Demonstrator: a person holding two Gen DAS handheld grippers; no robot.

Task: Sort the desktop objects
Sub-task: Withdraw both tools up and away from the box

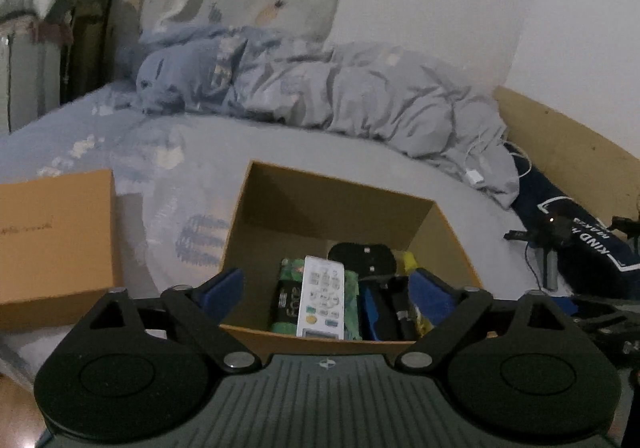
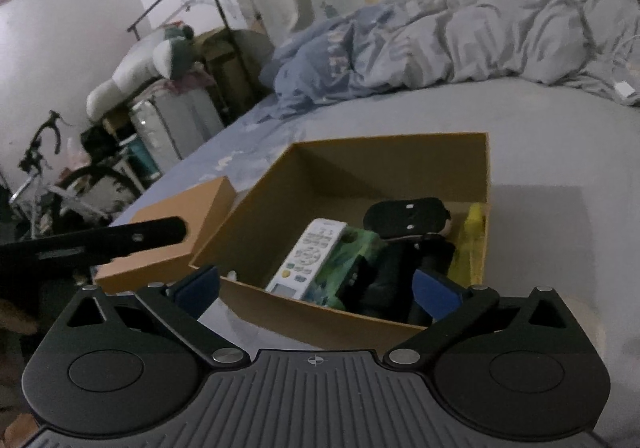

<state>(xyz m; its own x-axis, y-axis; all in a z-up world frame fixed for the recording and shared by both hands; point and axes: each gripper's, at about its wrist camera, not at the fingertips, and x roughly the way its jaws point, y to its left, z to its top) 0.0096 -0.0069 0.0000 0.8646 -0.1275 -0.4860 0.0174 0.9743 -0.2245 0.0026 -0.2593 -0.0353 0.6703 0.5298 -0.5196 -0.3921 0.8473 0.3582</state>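
An open brown cardboard box [image 1: 280, 208] [image 2: 400, 160] sits on the bed. Inside lie a white remote control [image 1: 322, 298] [image 2: 308, 256] on a green packet [image 1: 288, 280] [image 2: 352, 260], a black oval object [image 1: 362, 256] [image 2: 404, 216], a blue and black item [image 1: 384, 312] and something yellow [image 1: 412, 264] [image 2: 472, 240]. My left gripper [image 1: 326, 292] is open and empty, held at the box's near edge. My right gripper [image 2: 320, 288] is open and empty, also at the near edge. A black part of the left gripper [image 2: 120, 238] shows in the right wrist view.
The box's brown lid [image 1: 56, 232] [image 2: 172, 228] lies to the left of the box. A crumpled grey duvet [image 1: 340, 88] [image 2: 480, 32] lies behind. A dark blue bag [image 1: 580, 232] and a white charger cable [image 1: 476, 168] lie at the right. A bicycle [image 2: 52, 176] and clutter stand beside the bed.
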